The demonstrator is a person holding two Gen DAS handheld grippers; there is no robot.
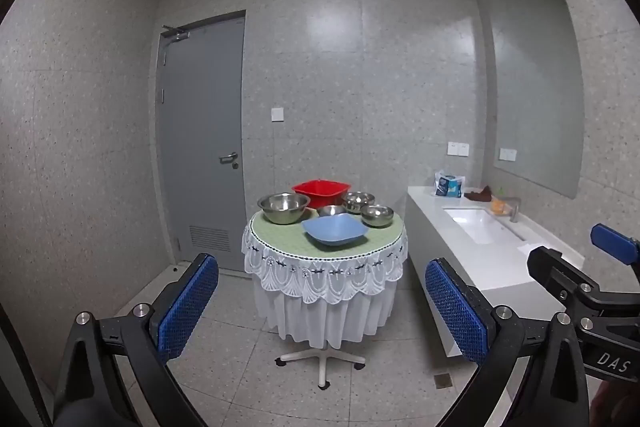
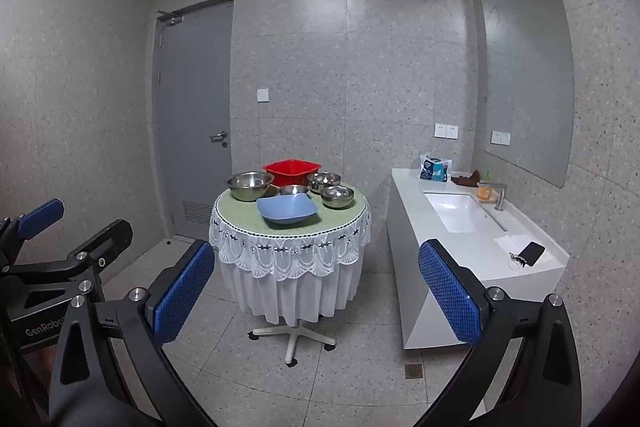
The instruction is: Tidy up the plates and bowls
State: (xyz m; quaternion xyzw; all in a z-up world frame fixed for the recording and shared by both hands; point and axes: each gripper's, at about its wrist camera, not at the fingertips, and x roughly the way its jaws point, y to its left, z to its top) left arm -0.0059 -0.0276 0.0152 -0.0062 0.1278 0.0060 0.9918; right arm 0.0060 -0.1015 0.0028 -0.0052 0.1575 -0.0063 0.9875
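Both grippers, the left (image 1: 322, 311) and the right (image 2: 316, 297), are being held spread wide and empty, well apart from the round table (image 1: 280, 235) where the dishes are waiting. Nothing is being gripped yet, so the approach is judged the step in hand; the blue bowl (image 1: 335, 231), red basin (image 1: 321, 191) and steel bowls (image 1: 284, 207) are being left unstacked, and closing in comes next
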